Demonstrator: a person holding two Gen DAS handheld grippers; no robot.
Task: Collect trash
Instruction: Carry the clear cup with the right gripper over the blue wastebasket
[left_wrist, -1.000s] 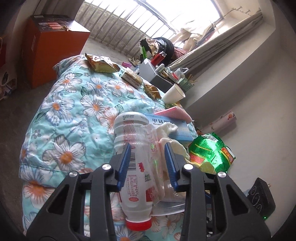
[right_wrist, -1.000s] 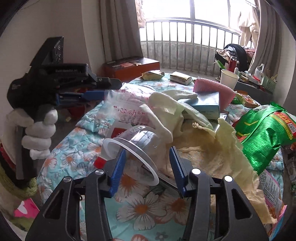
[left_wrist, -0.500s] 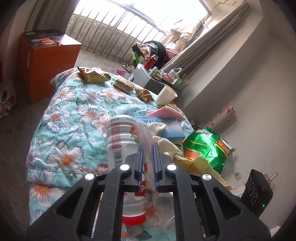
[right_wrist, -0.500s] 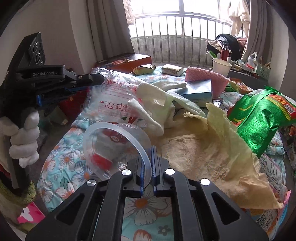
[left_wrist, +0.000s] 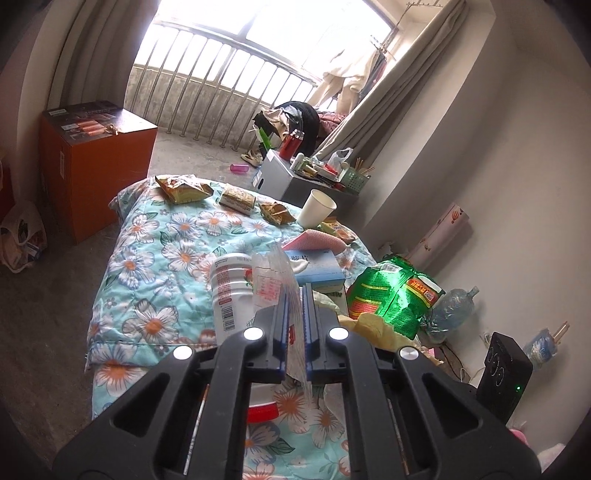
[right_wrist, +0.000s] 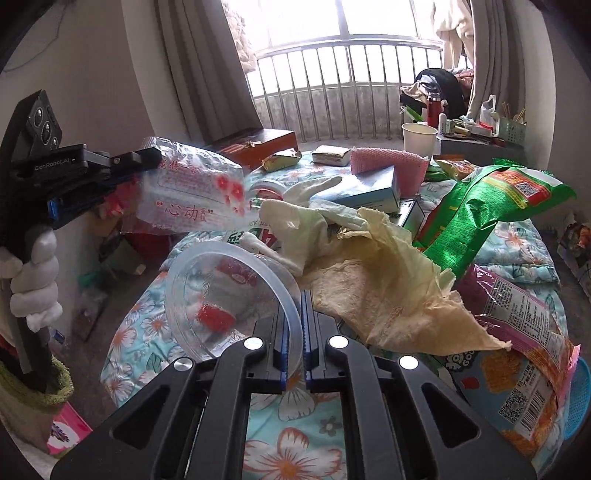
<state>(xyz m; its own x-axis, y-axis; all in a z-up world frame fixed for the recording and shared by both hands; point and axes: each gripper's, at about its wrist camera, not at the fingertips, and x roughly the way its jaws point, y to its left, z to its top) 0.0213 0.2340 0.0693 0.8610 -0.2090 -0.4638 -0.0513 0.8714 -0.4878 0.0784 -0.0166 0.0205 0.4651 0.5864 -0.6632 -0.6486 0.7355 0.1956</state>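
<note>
My left gripper (left_wrist: 294, 295) is shut on a clear plastic wrapper (left_wrist: 275, 280) with red print and holds it above the flowered bed; the wrapper also shows in the right wrist view (right_wrist: 192, 192), hanging from the left gripper (right_wrist: 147, 162). A white bottle (left_wrist: 231, 291) with a red cap lies under it. My right gripper (right_wrist: 294, 306) is shut on the rim of a clear plastic cup (right_wrist: 229, 295), lifted off the bed.
On the flowered quilt (left_wrist: 147, 258) lie a green snack bag (right_wrist: 491, 210), yellowish paper (right_wrist: 388, 295), a white glove (right_wrist: 295, 229), a blue box (right_wrist: 365, 192), a paper cup (left_wrist: 317, 208) and snack wrappers (left_wrist: 183, 188). An orange box (left_wrist: 85, 158) stands left.
Both grippers closed from open, the left on the plastic wrapper, the right on the cup rim. Both then lifted their items off the bed.
</note>
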